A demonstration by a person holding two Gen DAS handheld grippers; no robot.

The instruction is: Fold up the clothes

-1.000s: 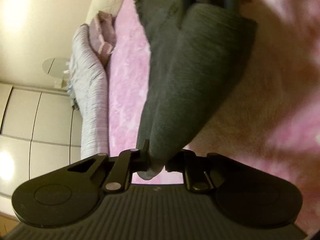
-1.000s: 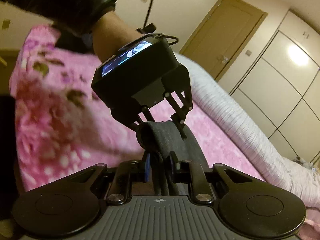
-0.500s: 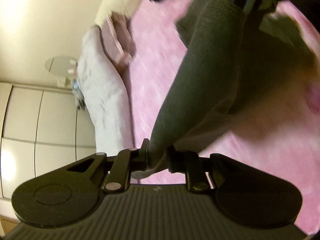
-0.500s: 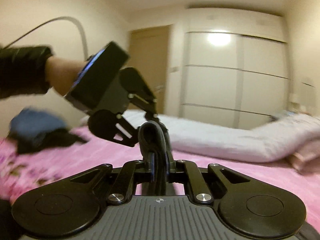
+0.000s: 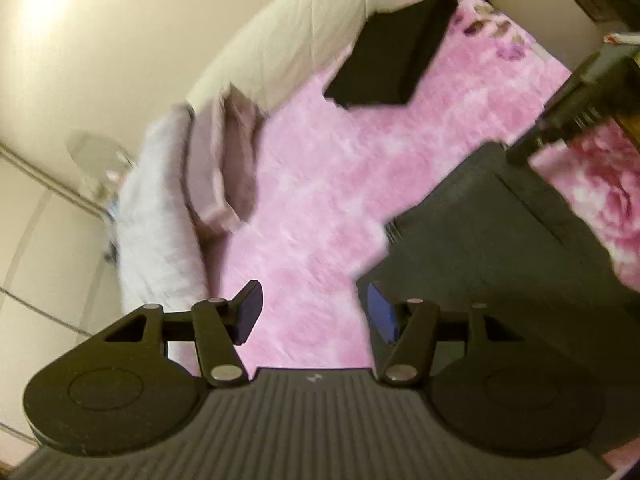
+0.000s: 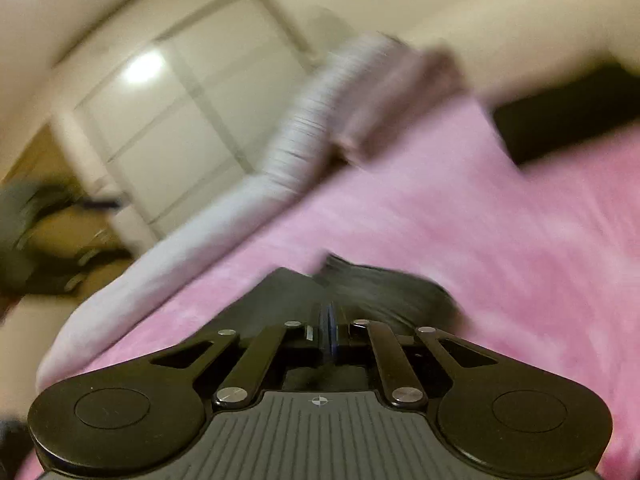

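Garment [image 5: 500, 240] flat, left fingers [image 5: 250, 312] spread, bedspread [image 5: 320, 184] bare

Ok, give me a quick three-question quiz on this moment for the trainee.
1. True or false: the left gripper is open and holds nothing.
2. What does the grey garment lie on? A) a pink blanket B) a wooden floor C) a white table
3. Fill in: the folded item farther up the bed is ____ in colour.

Key: 1 true; 2 A; 3 black.
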